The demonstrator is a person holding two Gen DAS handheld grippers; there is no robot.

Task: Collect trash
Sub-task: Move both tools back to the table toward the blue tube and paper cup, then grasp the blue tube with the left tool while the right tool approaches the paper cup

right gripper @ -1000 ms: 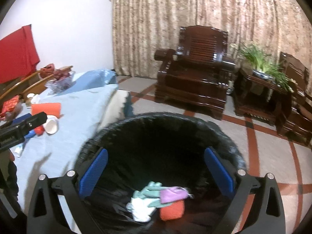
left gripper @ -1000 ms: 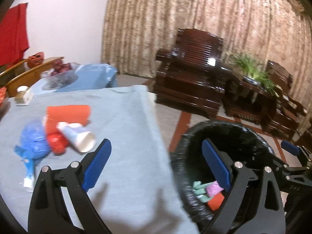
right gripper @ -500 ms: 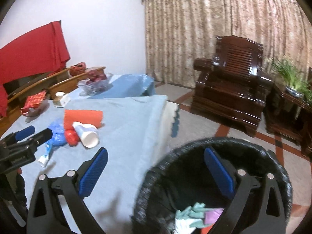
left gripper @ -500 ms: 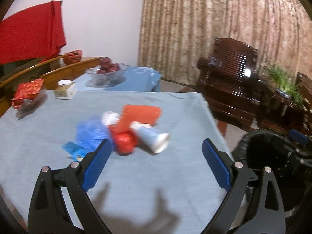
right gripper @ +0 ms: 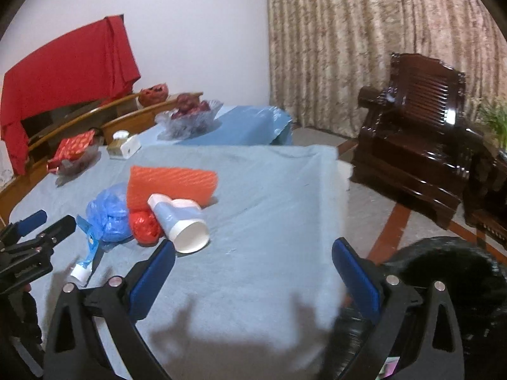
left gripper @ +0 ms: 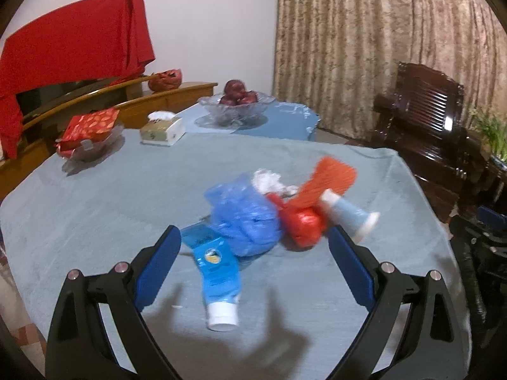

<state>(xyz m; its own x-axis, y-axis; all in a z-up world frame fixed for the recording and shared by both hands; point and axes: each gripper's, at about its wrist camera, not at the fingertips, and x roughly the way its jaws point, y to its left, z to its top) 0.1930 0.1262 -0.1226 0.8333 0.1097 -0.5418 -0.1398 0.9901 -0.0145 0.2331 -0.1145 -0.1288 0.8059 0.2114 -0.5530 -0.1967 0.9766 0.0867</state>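
Left wrist view: left claw (left gripper: 253, 253) spread, empty, blue tube (left gripper: 215, 269) between tips; right claw (right gripper: 253, 259) spread, paper cup (right gripper: 182, 223) at 10 o'clock.

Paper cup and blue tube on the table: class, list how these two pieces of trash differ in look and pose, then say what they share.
The paper cup is pale blue with a white rim; the blue tube is bright blue with a white cap. The cup is rigid and cone-shaped with an open mouth; the tube is flat and capped shut. The cup leans against the red wrapper; the tube's far end is under the blue bag. Both lie on their sides on the tablecloth.
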